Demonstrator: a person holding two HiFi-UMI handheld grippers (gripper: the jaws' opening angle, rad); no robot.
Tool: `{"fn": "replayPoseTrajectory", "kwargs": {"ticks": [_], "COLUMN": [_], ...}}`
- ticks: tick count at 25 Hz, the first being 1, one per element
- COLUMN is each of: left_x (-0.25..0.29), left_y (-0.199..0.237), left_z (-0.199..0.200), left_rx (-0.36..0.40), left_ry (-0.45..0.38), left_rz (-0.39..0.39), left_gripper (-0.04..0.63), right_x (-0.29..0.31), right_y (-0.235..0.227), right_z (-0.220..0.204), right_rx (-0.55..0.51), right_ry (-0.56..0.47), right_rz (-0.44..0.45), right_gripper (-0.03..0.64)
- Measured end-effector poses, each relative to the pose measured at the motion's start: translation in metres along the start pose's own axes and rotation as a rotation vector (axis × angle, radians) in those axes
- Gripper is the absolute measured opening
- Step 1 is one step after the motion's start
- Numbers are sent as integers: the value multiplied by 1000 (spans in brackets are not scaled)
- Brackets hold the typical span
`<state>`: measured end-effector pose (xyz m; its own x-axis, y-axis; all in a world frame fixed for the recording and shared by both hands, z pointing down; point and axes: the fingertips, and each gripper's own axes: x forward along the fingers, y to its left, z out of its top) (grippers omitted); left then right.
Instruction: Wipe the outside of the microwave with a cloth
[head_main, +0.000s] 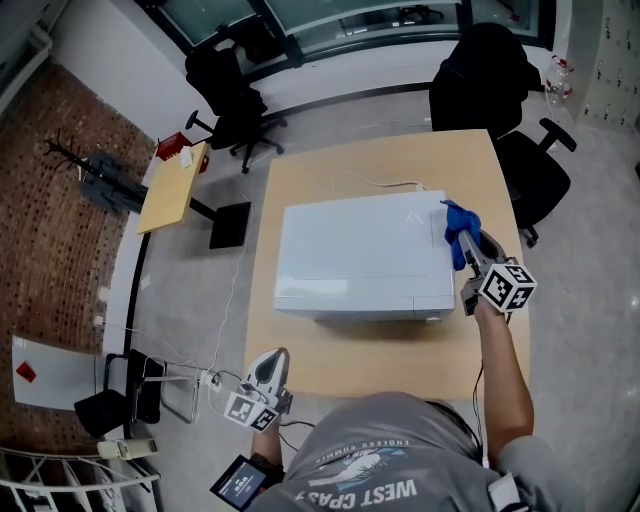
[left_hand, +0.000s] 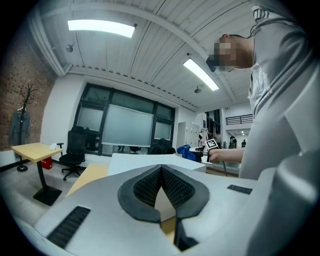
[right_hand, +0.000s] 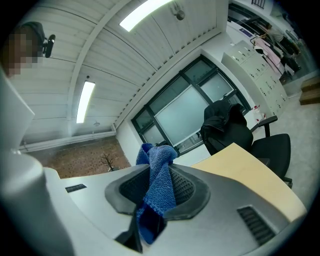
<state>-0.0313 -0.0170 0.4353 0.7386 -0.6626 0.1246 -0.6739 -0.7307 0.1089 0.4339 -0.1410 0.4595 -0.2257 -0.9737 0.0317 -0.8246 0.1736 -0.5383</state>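
The right gripper (head_main: 463, 240) is pinching a blue cloth (head_main: 456, 222) at the microwave's (head_main: 360, 257) far right corner; the left gripper (head_main: 271, 358) is hovering shut, empty.

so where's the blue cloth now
Head view, right side: the blue terry cloth is pinched in the right gripper, by the far-right corner of the white microwave.

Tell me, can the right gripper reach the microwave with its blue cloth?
Probably yes: the right gripper, shut on the blue cloth, sits by the top right edge of the microwave, with nothing between them.
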Motion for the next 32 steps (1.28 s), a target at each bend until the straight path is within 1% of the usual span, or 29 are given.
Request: {"fn": "replayPoseTrajectory", "kwargs": {"ticks": [10,23,32], "left_x": [1,7,6], "left_y": [-1,-4,-3], "left_z": [-5,-8,-10], "left_rx": [-11,-15,-25], "left_ry": [6,17,21], "left_rz": [8,1,5], "left_gripper": [23,23,23], "right_x": [0,0,-1], "right_y": [-7,-18,-26], "right_z": [-8,-21,-32], "right_rx": [9,52,70], "right_ry": [22,46,65], "right_rz": [-6,-12,-34], "right_gripper": [98,98,99]}}
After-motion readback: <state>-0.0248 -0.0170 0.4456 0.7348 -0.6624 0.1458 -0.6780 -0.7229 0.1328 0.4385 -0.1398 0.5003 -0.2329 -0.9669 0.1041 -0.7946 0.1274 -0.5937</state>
